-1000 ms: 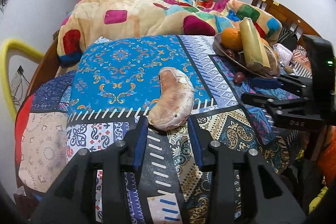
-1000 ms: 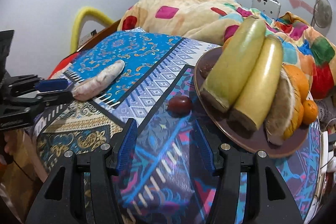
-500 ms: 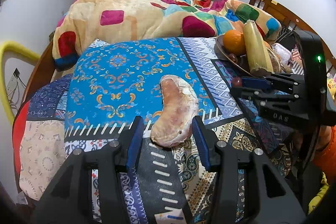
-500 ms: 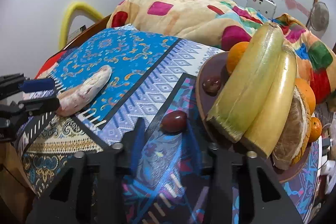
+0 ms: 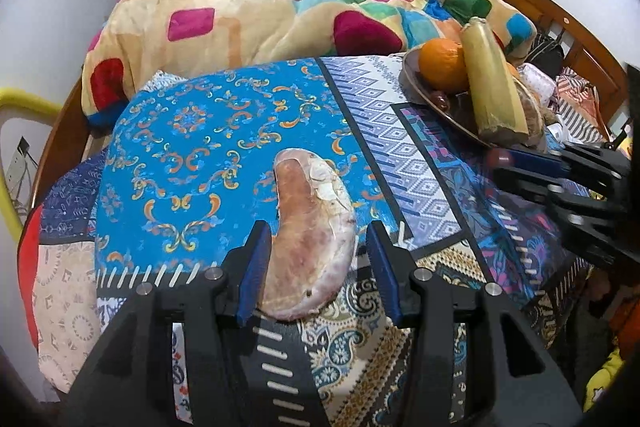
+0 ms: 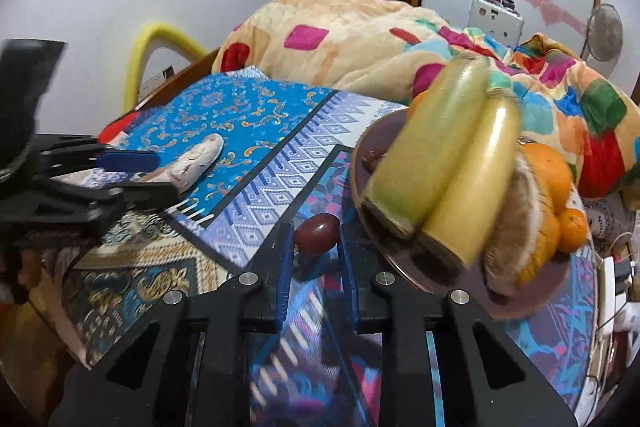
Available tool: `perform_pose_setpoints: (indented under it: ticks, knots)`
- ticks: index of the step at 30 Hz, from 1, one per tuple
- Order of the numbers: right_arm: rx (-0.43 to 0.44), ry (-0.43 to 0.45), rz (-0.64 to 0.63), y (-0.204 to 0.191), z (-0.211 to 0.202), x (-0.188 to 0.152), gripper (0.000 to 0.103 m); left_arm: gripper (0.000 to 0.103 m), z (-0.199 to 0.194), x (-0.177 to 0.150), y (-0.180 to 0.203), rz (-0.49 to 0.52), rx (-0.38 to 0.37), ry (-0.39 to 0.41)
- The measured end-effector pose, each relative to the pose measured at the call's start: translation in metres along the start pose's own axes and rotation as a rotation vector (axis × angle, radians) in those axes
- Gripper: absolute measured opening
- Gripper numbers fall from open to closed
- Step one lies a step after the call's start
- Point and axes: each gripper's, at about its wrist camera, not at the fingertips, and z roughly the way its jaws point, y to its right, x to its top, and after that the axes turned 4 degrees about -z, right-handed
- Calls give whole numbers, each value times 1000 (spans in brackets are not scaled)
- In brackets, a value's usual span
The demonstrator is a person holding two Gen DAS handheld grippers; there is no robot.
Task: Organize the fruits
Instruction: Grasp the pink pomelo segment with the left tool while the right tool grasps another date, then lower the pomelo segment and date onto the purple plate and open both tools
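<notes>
The small dark-red fruit (image 6: 316, 235), near the plate (image 6: 362, 163) on the bed, is pinched tight by the right tool (image 6: 314, 247). The left tool (image 5: 316, 251) is held open around the pale curved fruit (image 5: 310, 239), pads apparently not pressing.

The patterned bedspread (image 5: 224, 131) is matt woven cloth, the blanket (image 5: 256, 15) plush. The bananas (image 6: 444, 163) look smooth and waxy, the brown plate (image 6: 536, 291) glossy.

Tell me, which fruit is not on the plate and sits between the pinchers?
The small dark red fruit. It sits on the cloth beside the plate, pinched by the right gripper, while the bananas and oranges rest on the plate.
</notes>
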Motion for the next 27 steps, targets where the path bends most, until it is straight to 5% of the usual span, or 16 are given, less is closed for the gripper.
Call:
perform_pose_setpoints:
  ticks: [9, 12, 19, 27]
  knots:
    - [-9, 77, 33, 19, -36, -13, 20, 48, 21, 13, 7, 46, 54, -38]
    - [-35, 86, 34, 25, -41, -20, 20, 40, 21, 15, 10, 46, 69, -31]
    - [-65, 98, 80, 47, -56, -33, 20, 23, -5, 9, 24, 49, 72, 30]
    - [-78, 131, 119, 61, -74, -44, 20, 21, -34, 7, 56, 91, 65, 73]
